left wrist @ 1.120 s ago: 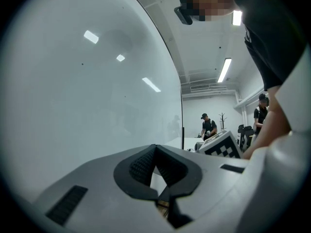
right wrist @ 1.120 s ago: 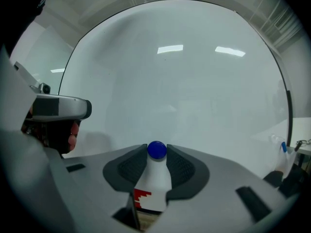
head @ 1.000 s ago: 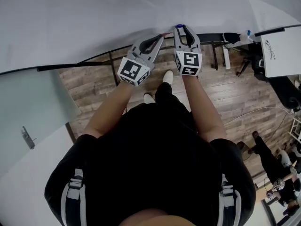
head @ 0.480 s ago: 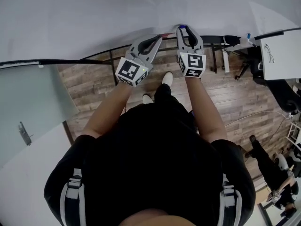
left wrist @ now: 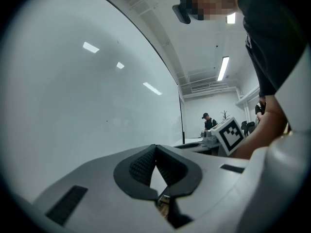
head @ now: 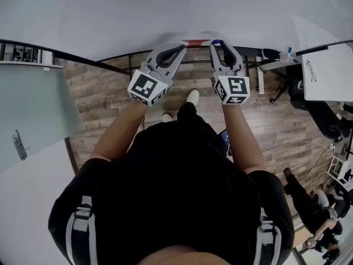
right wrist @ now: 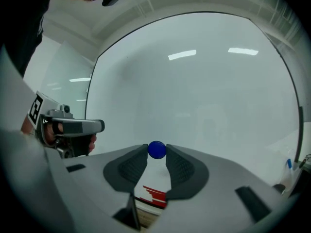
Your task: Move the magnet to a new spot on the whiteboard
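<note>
Right claw [head: 218, 44] level at the whiteboard [right wrist: 204, 106], clamped on the blue magnet [right wrist: 156, 149]; left claw [left wrist: 155, 147] level, tips together

The whiteboard [right wrist: 204, 96] is smooth, glossy white and mirrors strip lights as bright streaks. The magnet [right wrist: 156, 149] is a smooth blue disc with a soft, plastic-like sheen. The right gripper [right wrist: 156, 152] and left gripper [left wrist: 155, 147] have matt grey plastic shells, and their dark pads [right wrist: 132, 169] are finely ribbed and look rubbery. The floor [head: 105, 98] is matt, grainy wood planking. The person's shirt [head: 182, 192] is dull black cloth.
</note>
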Motion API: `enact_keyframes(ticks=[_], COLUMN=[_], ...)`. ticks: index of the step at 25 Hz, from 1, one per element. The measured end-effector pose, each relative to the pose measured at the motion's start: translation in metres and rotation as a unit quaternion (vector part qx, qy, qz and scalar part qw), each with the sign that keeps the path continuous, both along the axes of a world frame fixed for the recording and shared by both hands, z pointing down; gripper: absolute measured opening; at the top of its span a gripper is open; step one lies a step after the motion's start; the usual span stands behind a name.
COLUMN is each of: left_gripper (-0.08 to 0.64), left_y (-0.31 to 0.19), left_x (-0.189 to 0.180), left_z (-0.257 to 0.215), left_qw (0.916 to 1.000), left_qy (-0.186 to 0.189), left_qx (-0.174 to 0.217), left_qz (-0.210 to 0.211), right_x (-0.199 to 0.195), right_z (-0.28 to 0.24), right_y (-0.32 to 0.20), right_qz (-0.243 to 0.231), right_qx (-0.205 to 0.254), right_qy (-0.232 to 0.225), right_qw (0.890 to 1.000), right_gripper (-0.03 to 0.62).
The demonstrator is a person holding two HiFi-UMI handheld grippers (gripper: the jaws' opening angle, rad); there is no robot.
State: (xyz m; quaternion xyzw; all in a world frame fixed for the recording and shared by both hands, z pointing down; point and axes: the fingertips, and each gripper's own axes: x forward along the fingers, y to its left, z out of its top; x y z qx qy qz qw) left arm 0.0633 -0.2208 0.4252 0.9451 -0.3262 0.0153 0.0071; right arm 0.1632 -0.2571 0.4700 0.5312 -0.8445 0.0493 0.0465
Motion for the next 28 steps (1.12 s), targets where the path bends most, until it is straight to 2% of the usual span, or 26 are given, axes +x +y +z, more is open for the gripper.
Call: enact_keyframes(ticks=[5,9,14,23,28], left_gripper=[0.005,0.005,0.005,0.005,0.005], left_y=[0.028,0.051,0.078,0.115,0.129], left_x=[-0.029,-0.054,-0.082,-0.114,-0.123], left_z=[-0.008,-0.015,-0.034,-0.073,-0.079], left_qw=[1.0,0.9998,0.9998,0.9994,0.9992], left_qy=[-0.008,-0.017,-0.005,0.006,0.014], left_qx=[0.001,-0.001,0.003,0.022,0.027], left_qz=[-0.005,-0.007,-0.02,-0.026,-0.026], right_x=[-0.033,-0.064,-0.092,-0.129,-0.14], right_z=[-0.022,-0.043,-0.067,-0.117,-0.122], right_y=[0.039,0.072,0.109,0.156,0.168], right_qz=[-0.049,-0.09,-0.128,-0.165,-0.174], right_qx=[0.004,0.027,0.047,0.076,0.081], right_qy=[-0.009,0.008,0.002,-0.014,-0.016], right_qw=[0.999,0.996,0.991,0.983,0.981], right_gripper=[0.117,0.117,0.117,0.117,0.117])
